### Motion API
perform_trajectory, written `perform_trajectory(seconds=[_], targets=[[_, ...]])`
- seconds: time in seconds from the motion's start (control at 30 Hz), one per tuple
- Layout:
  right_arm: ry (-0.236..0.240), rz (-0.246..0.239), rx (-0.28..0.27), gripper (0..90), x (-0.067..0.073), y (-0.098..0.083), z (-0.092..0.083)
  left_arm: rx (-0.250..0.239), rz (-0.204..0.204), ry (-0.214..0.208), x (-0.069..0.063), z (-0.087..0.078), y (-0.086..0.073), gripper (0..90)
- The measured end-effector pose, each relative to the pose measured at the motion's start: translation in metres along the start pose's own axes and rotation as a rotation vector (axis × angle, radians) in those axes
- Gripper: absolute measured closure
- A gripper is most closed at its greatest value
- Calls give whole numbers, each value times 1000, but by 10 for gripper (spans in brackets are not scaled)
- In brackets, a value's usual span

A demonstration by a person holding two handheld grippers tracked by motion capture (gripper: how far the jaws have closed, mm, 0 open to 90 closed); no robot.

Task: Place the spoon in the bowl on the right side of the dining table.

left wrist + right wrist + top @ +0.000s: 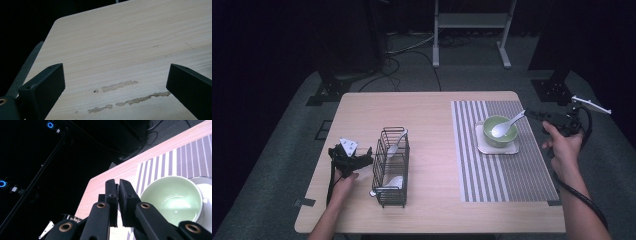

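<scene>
Right gripper (536, 113) sits at the far right of the light wooden table (427, 210), jaws pinched narrow on the handle end of a white ceramic soup spoon (507, 126); the right gripper view shows the two black jaws (118, 195) nearly together with a pale sliver between them, which I read as that handle. The spoon's bowl lies inside the pale green ceramic bowl (500, 131), which stands on a white square saucer (497, 145) on the grey-and-white striped placemat (504, 170). Left gripper (362, 160) rests low at the near left, just beside the black wire rack basket (390, 167), jaws spread wide with bare tabletop between them in the left gripper view, holding nothing. Another white spoon (395, 143) leans in the far compartment of the rack; a whitish item (393, 182) lies in the near compartment, too small to identify. Judgement: the work looks like moving spoons between rack and bowl; direction cannot be told from this moment. If setting out, one spoon is delivered and awaits release, with at least one left in the rack. If clearing, this spoon is gripped, not yet lifted.
</scene>
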State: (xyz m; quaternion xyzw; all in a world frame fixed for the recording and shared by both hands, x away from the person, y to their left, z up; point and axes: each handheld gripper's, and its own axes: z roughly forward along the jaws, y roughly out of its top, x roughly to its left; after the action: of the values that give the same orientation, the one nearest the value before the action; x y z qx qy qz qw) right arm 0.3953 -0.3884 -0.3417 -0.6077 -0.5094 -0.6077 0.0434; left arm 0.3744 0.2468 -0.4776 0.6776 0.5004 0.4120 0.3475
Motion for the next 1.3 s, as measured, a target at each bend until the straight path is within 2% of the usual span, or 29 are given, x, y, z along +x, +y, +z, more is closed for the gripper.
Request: perform_trajectory(seconds=[0.93,1.3], targets=[[-46,28,-33,857,-8,16,10,1,1,0,0,0,0,10],[-72,46,-51,857,-17,20,10,2,0,-2,0,0,0,9]])
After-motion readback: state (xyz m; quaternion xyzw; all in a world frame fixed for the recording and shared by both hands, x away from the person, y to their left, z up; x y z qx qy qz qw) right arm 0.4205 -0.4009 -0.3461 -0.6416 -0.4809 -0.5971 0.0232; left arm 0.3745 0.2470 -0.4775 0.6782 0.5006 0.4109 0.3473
